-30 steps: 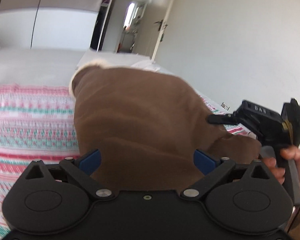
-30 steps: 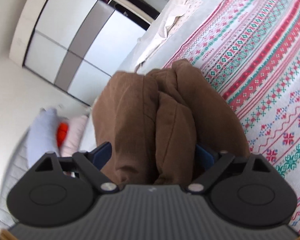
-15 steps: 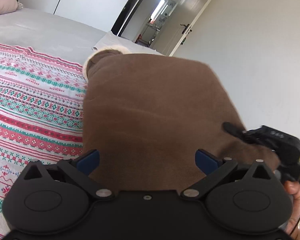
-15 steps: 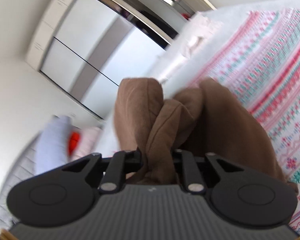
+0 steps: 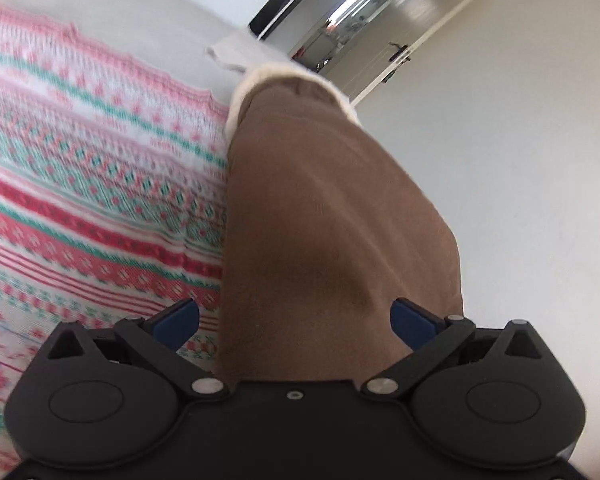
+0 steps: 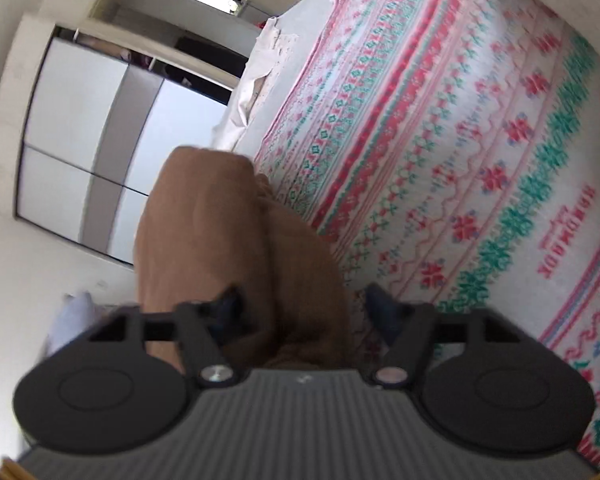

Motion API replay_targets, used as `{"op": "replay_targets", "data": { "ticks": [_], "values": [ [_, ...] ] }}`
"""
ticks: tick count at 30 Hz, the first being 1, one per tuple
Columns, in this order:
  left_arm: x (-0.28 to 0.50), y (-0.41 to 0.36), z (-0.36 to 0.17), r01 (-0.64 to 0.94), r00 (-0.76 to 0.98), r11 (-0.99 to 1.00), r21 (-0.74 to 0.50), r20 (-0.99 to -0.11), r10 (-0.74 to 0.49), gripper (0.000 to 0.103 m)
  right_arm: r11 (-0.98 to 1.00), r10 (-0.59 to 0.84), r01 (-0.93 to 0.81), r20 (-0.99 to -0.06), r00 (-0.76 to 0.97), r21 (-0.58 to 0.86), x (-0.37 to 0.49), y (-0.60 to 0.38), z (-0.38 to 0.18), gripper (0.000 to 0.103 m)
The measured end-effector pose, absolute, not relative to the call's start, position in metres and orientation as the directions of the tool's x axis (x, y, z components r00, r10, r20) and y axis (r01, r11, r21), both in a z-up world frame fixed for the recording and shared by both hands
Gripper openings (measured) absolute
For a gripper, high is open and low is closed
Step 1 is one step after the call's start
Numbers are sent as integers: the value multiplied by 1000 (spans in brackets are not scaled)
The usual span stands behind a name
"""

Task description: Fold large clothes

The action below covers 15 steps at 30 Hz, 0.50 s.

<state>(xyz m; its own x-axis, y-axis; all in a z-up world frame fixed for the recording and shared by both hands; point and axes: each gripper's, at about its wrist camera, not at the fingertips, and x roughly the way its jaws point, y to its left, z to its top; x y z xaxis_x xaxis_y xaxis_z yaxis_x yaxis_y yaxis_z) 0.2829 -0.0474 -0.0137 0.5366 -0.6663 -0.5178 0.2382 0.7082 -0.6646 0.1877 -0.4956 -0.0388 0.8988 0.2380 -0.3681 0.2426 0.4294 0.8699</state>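
- We cannot read the blanket [image 6: 480, 152] pattern clearly: it is blurred.
- The brown garment [image 5: 332, 220] runs under the left gripper [image 5: 296, 316], its near end hidden.
- The doorway [image 5: 340, 20] contents are too small.

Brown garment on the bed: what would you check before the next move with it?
1. Right hand-held gripper gripping: not ok; jaws opening, brown garment between them, unpinched.
2. Left hand-held gripper gripping: not ok; jaws wide, cloth between, not clamped.
3. Fold tidy: not ok; bunched ridges in the right wrist view.
4. Room on the patterned blanket alongside: ok.
5. Garment lying flat: cannot tell.
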Motion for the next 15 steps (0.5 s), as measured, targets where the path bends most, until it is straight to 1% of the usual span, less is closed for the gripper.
{"op": "replay_targets", "data": {
  "ticks": [1, 2, 3, 4, 6, 8, 10, 11, 12, 13, 14, 15],
  "values": [
    [287, -49, -18, 230, 520, 692, -684, -515, -681, 103, 427, 247, 225, -352, 903, 876, 186, -498, -36, 72],
    [292, -51, -22, 220, 506, 679, -700, -514, -693, 103, 437, 246, 212, -343, 906, 874, 185, -500, -32, 82],
    [297, -53, -27, 208, 488, 669, -714, -517, -703, 103, 452, 241, 200, -335, 911, 869, 183, -502, -28, 93],
    [303, -55, -33, 191, 468, 660, -726, -524, -712, 103, 460, 241, 185, -322, 915, 869, 182, -504, -25, 97],
    [310, -57, -49, 157, 423, 618, -771, -513, -747, 103, 436, 279, 152, -294, 914, 887, 185, -508, -27, 100],
    [314, -55, -65, 113, 391, 547, -829, -469, -792, 103, 385, 346, 134, -277, 896, 913, 194, -512, -40, 101],
    [314, -50, -72, 104, 384, 496, -862, -426, -819, 102, 416, 373, 146, -315, 873, 897, 197, -503, -46, 100],
    [313, -50, -72, 118, 381, 488, -865, -414, -826, 101, 460, 379, 136, -332, 864, 878, 200, -497, -43, 99],
    [309, -49, -69, 133, 388, 496, -858, -416, -823, 94, 484, 400, 120, -342, 850, 867, 205, -491, -41, 80],
    [305, -48, -65, 145, 401, 511, -848, -422, -814, 84, 469, 443, 96, -328, 834, 878, 210, -484, -42, 66],
    [299, -46, -61, 153, 413, 522, -839, -426, -805, 78, 429, 490, 73, -300, 819, 900, 215, -476, -46, 63],
    [294, -44, -55, 152, 422, 527, -836, -427, -799, 71, 457, 482, 66, -309, 820, 887, 216, -467, -45, 59]
  ]
}}
